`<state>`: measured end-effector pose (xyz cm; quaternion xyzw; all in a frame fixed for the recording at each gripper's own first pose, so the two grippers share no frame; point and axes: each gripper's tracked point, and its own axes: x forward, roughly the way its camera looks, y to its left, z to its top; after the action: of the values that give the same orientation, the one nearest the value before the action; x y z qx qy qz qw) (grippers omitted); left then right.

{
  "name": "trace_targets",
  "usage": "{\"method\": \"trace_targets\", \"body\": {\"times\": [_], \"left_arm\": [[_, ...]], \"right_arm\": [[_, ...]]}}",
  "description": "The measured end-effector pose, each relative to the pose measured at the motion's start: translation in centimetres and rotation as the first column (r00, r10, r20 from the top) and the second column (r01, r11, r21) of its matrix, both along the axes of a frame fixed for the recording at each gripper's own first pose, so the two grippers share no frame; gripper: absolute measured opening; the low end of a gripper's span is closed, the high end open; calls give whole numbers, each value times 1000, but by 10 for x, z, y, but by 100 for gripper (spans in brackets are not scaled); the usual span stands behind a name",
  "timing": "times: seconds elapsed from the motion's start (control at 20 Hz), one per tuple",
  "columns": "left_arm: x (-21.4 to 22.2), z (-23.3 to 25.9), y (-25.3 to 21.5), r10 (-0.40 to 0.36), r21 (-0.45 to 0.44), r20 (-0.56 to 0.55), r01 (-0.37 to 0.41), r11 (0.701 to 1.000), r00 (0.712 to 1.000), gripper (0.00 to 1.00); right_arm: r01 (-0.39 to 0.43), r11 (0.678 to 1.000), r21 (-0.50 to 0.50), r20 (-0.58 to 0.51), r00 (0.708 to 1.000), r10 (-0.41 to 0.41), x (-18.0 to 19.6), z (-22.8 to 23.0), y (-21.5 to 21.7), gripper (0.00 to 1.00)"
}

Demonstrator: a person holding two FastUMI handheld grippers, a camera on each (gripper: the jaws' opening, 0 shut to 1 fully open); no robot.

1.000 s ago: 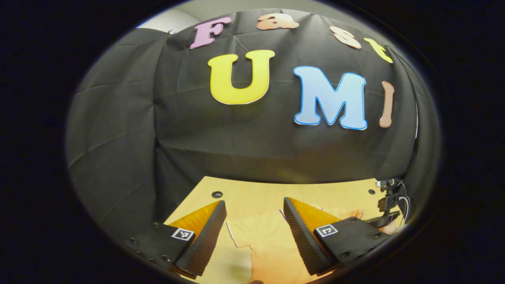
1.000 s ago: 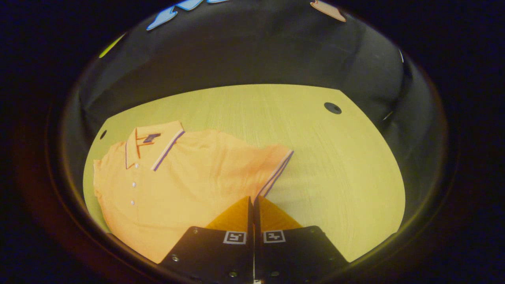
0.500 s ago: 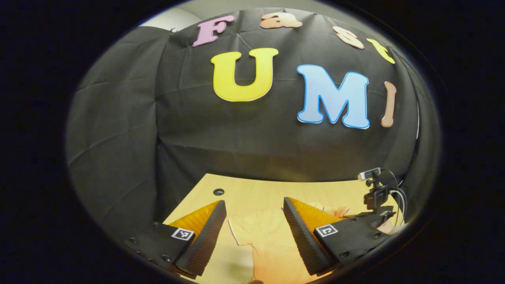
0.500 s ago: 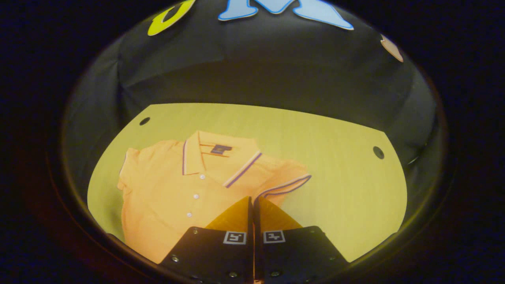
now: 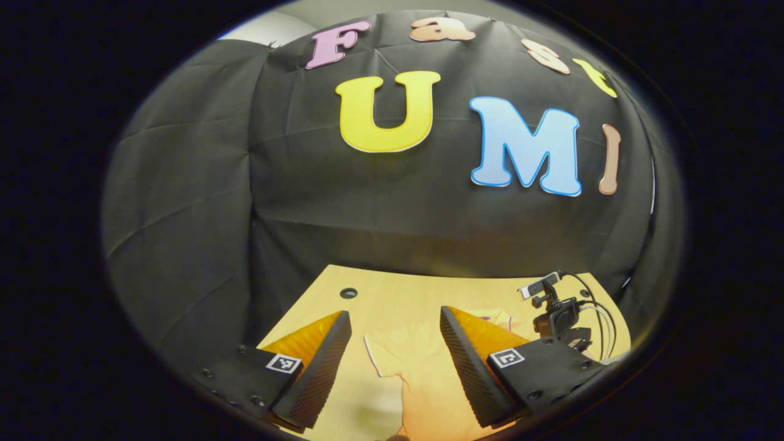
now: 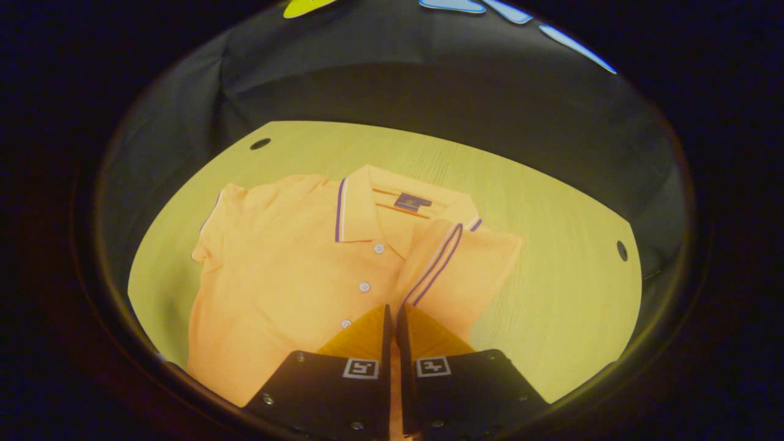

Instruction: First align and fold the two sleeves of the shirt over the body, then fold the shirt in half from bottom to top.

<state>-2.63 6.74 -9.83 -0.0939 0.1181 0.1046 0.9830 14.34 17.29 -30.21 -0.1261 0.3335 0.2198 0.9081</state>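
Right gripper [image 6: 393, 315] clamped on shirt sleeve [image 6: 450, 260] (folded over body), left gripper [image 5: 395, 343] spread wide, empty.

shirt [image 6: 275, 294] hem: cut off at btm edge | sleeve [image 6: 450, 275] tip: hidden btwn right tool [image 6: 392, 321] fingers

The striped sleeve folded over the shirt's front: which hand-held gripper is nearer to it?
Right. The right hand-held gripper sits closed at the striped sleeve, apparently pinching its cuff. The left hand-held gripper hangs open above the shirt's other, unfolded sleeve.
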Motion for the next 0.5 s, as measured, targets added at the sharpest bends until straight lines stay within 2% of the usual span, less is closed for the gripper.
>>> {"method": "trace_targets", "body": {"times": [0.15, 0.2, 0.4, 0.5], "left_arm": [[4, -2, 0, 0, -5, -5, 0, 1000, 1000, 100], [5, -5, 0, -2, -5, -6, 2, 1000, 1000, 100], [15, -20, 2, -10, 0, -28, 10, 1000, 1000, 100], [24, -33, 2, -20, -3, -49, 20, 1000, 999, 96]], "right_arm": [[22, 1000, 9, 4, 1000, -22, 1, 6, -6, 24], [32, 999, 16, 13, 999, -32, 1, 11, -8, 36], [62, 996, 64, 71, 995, -66, -3, 42, -17, 36], [67, 991, 114, 114, 990, -80, -10, 68, -19, 36]]}}
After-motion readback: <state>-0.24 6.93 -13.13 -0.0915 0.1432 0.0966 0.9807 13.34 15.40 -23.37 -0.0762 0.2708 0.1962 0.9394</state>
